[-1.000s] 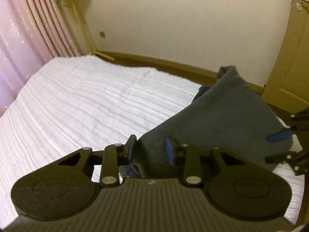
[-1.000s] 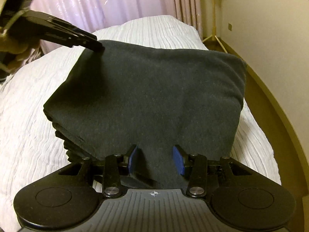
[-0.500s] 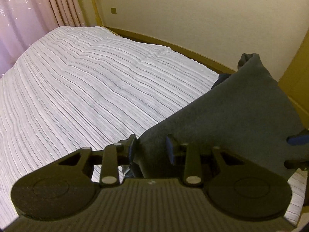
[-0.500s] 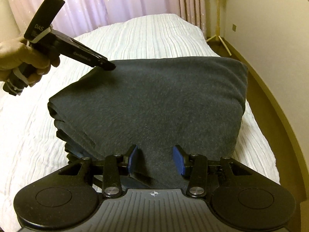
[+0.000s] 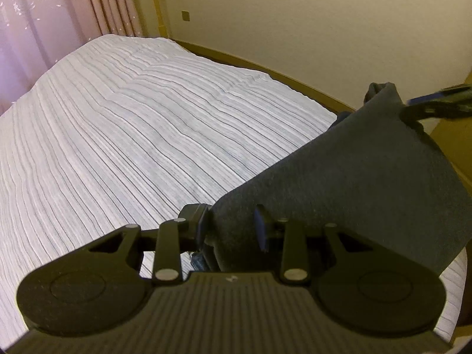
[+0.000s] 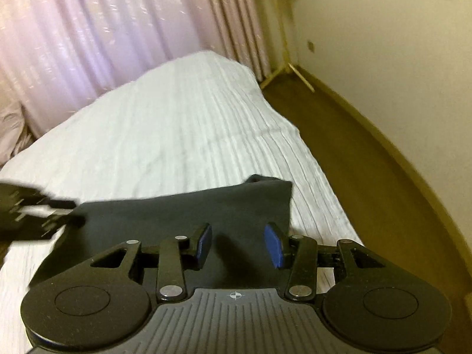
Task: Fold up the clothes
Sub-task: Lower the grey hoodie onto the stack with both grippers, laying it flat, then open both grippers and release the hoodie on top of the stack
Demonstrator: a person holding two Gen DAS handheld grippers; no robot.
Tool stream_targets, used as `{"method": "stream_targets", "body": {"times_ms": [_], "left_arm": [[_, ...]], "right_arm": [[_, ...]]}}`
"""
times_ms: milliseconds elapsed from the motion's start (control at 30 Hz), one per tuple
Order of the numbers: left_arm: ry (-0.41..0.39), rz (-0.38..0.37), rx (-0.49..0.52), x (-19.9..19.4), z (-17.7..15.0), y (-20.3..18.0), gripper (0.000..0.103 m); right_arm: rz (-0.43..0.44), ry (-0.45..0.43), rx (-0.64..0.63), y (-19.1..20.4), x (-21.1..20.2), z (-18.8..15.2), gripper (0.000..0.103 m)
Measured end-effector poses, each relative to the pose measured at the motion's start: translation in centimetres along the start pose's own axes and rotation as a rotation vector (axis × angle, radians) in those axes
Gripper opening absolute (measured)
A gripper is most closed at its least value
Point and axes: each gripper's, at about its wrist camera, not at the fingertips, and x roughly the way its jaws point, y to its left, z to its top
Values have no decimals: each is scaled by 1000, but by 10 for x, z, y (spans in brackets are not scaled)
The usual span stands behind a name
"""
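Observation:
A folded dark grey garment [image 5: 354, 177] hangs stretched between both grippers above the white striped bed [image 5: 147, 132]. My left gripper [image 5: 233, 221] is shut on its near corner, with cloth bunched between the pads. In the left wrist view the right gripper [image 5: 433, 104] pinches the raised far corner. From the right wrist, the garment [image 6: 177, 215] runs between the blue pads of my right gripper [image 6: 239, 242], which is shut on its thick edge. The left gripper [image 6: 59, 212] shows blurred at the cloth's left corner.
The bed [image 6: 177, 124] reaches back to pink curtains [image 6: 118, 29]. A strip of brown floor [image 6: 368, 177] lies between the bed's right edge and the cream wall [image 6: 398, 59]. Thin wooden stand legs [image 6: 283, 67] rise in the corner by the curtains.
The right gripper swept sideways with its garment edge, so its view now takes in more curtain and floor. In the left view it rose to the far corner. The left gripper sank slightly.

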Motion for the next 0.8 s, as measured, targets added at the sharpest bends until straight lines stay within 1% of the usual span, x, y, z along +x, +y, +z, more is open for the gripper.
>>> {"method": "stream_targets", "body": {"times_ms": [133,200,300,367,400,467,567,633,700,800], "left_arm": [[-4,6,-21,4,1,3,30],[1,14,-19,6,4,2,30],[3,19,-9,4,8,1,31],[-4,17,-4,0,10,2,35],[-12,12,-4,-5,10,2,38],[-28,-3,-3,-20,9,2,38],[-55,-29,8,-49,0,-1,35],[-59,-69,1,-68,-12,-4,35],[-39,-102,9,-78,-25,-10,35],[36,-116,43,-67,-49,-23,36]], "right_arm": [[-9,86,11,-13,48,0,45],[-11,83,8,-17,51,-1,45],[-10,68,14,-16,32,5,45],[-10,39,-24,-6,8,5,45],[-7,25,-34,-2,-5,0,45],[6,5,-43,7,-31,-11,45],[21,-9,-35,21,-60,-36,45],[29,-11,-26,30,-74,-54,45],[30,-3,-13,38,-80,-70,45],[22,30,30,41,-69,-86,45]]}}
